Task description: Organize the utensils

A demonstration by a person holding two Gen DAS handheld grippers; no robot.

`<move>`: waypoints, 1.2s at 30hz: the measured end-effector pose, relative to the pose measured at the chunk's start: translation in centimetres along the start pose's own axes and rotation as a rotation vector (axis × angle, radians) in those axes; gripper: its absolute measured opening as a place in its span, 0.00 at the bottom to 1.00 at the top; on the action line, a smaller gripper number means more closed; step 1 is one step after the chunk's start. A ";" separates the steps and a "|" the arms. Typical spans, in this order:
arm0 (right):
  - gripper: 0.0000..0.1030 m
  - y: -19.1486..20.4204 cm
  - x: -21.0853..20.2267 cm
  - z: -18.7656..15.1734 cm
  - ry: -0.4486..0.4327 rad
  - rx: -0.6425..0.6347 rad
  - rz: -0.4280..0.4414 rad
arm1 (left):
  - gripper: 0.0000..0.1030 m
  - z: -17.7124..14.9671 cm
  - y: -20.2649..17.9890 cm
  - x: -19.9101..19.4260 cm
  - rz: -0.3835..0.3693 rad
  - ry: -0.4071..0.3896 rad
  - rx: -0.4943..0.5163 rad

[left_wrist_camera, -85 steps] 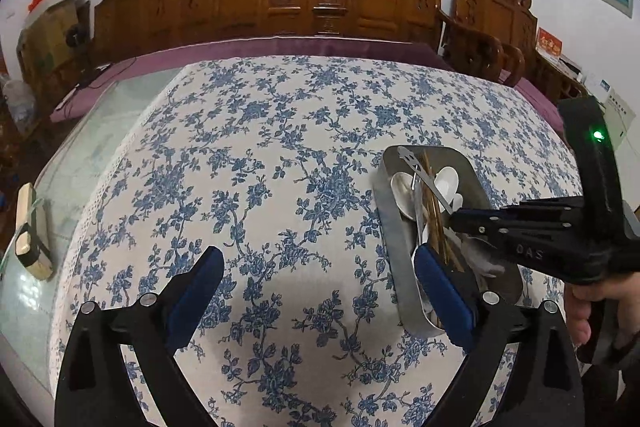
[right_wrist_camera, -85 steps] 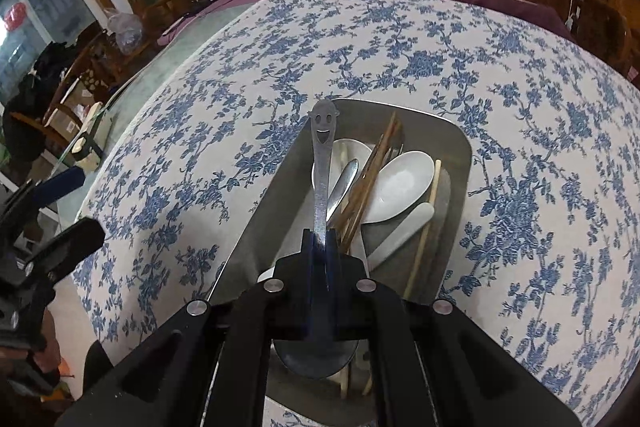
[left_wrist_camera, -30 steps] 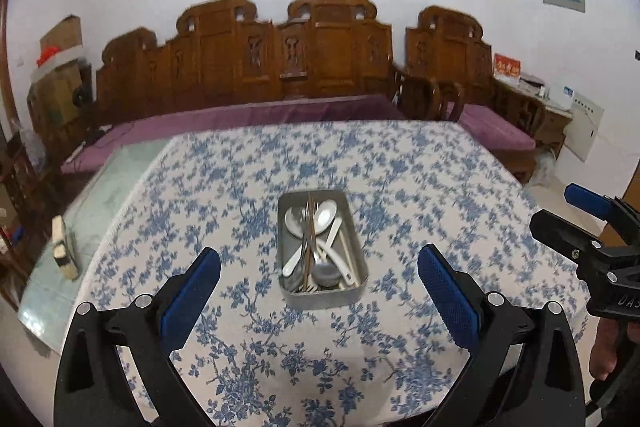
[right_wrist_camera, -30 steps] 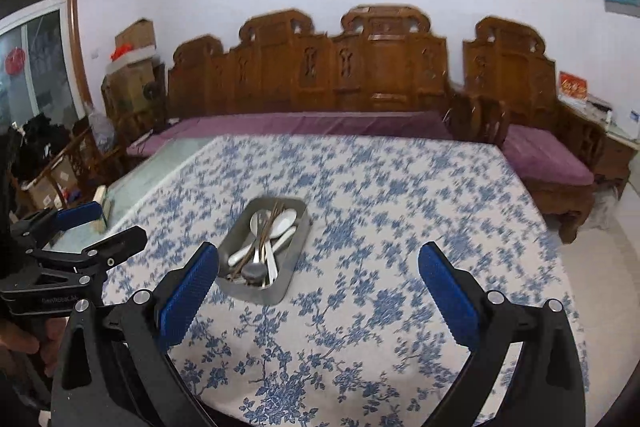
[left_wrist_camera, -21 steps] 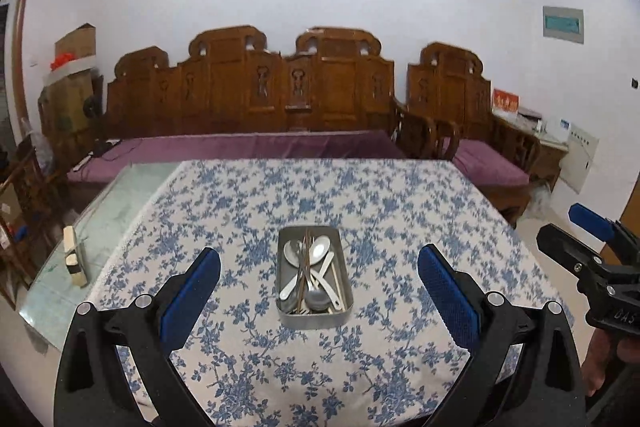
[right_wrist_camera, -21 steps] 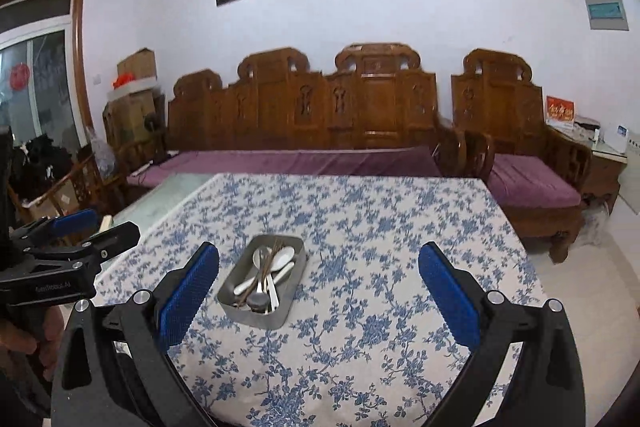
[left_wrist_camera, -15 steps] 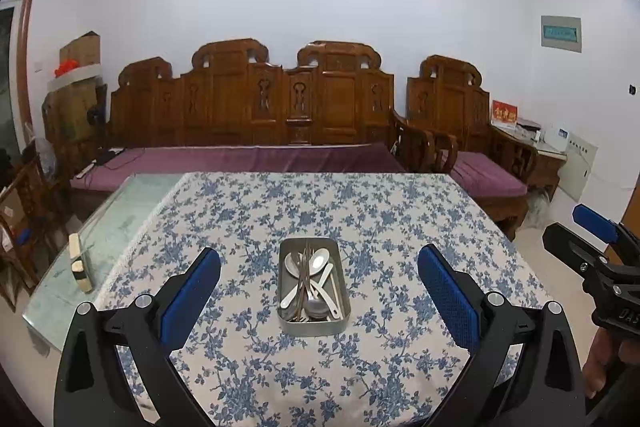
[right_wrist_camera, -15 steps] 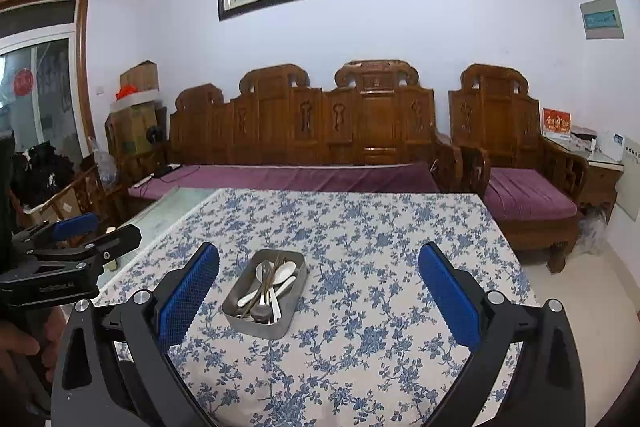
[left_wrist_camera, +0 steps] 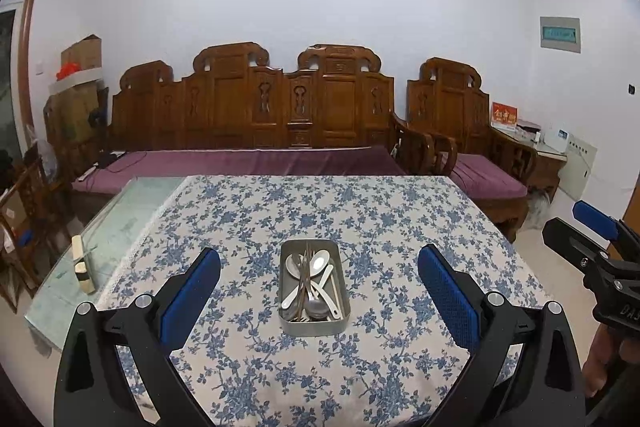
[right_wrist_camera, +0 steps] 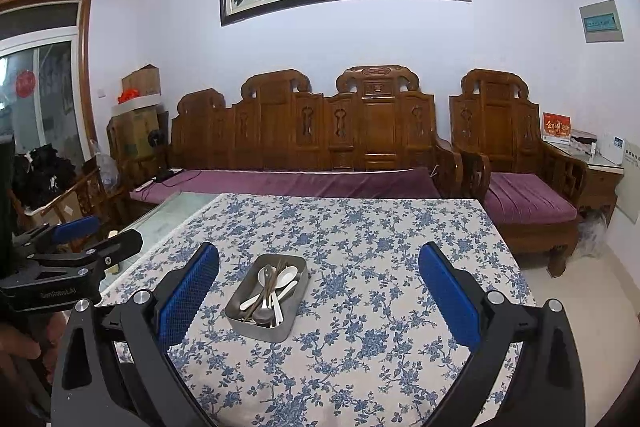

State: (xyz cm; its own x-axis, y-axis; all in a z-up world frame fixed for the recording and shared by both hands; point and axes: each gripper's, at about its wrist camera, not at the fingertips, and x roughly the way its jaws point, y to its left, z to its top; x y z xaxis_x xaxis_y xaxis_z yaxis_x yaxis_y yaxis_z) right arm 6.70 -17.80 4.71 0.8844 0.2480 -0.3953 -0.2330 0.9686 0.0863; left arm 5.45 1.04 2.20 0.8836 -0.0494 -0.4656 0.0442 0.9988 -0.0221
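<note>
A metal tray (left_wrist_camera: 315, 327) stands near the front middle of the table and holds white spoons (left_wrist_camera: 320, 261), a metal spoon, a fork and brown chopsticks. It also shows in the right wrist view (right_wrist_camera: 258, 330). My left gripper (left_wrist_camera: 319, 297) is open and empty, held well back from the tray. My right gripper (right_wrist_camera: 318, 297) is open and empty too, also far back. Each gripper shows at the edge of the other's view.
The table (left_wrist_camera: 248, 211) has a blue floral cloth, with a bare glass strip on the left bearing a small wooden block (left_wrist_camera: 82, 265). A carved wooden sofa (left_wrist_camera: 256, 115) with purple cushions stands behind, an armchair (left_wrist_camera: 472, 131) at the right.
My right gripper let go of the metal spoon into the tray. Both grippers, open, have pulled far back and up from the table, so the tray looks small.
</note>
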 end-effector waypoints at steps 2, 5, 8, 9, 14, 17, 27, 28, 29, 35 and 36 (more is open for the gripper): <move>0.98 0.0 -0.1 0.0 -0.002 0.000 -0.001 | 0.93 0.0 0.0 0.0 -0.001 0.000 0.002; 0.98 0.0 0.0 0.0 -0.001 0.000 0.000 | 0.93 0.0 0.0 0.0 -0.001 -0.001 0.001; 0.98 0.0 -0.1 0.0 -0.001 0.000 0.000 | 0.93 0.0 0.0 0.0 -0.001 0.000 0.002; 0.98 0.0 -0.1 0.0 -0.001 0.000 0.000 | 0.93 0.0 0.0 0.0 -0.001 0.000 0.002; 0.98 0.1 -0.2 0.0 0.000 0.002 0.000 | 0.93 0.0 -0.1 0.0 -0.002 0.000 0.001; 0.98 0.3 -0.3 0.2 0.000 0.003 0.000 | 0.93 0.0 -0.1 0.0 -0.002 -0.001 0.002; 0.98 0.4 -0.4 0.2 -0.001 0.003 0.000 | 0.93 0.1 0.0 -0.2 -0.001 -0.002 0.003; 0.98 0.4 -0.4 0.2 -0.001 0.005 0.000 | 0.93 0.1 0.0 -0.2 -0.001 -0.003 0.003; 0.98 0.4 -0.4 0.2 -0.001 0.005 0.001 | 0.93 0.1 -0.1 -0.3 -0.001 -0.004 0.004; 0.98 0.5 -0.4 0.4 0.001 0.005 0.001 | 0.93 0.1 -0.1 -0.4 -0.003 -0.003 0.008; 0.98 0.5 -0.5 0.4 0.001 0.004 0.000 | 0.93 0.1 -0.1 -0.4 -0.004 -0.002 0.009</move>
State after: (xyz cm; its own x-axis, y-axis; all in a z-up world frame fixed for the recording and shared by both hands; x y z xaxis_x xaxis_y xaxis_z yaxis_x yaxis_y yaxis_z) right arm 6.33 -17.44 5.30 0.8841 0.2482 -0.3959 -0.2314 0.9686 0.0905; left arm 5.10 0.97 2.45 0.8845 -0.0530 -0.4635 0.0514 0.9985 -0.0159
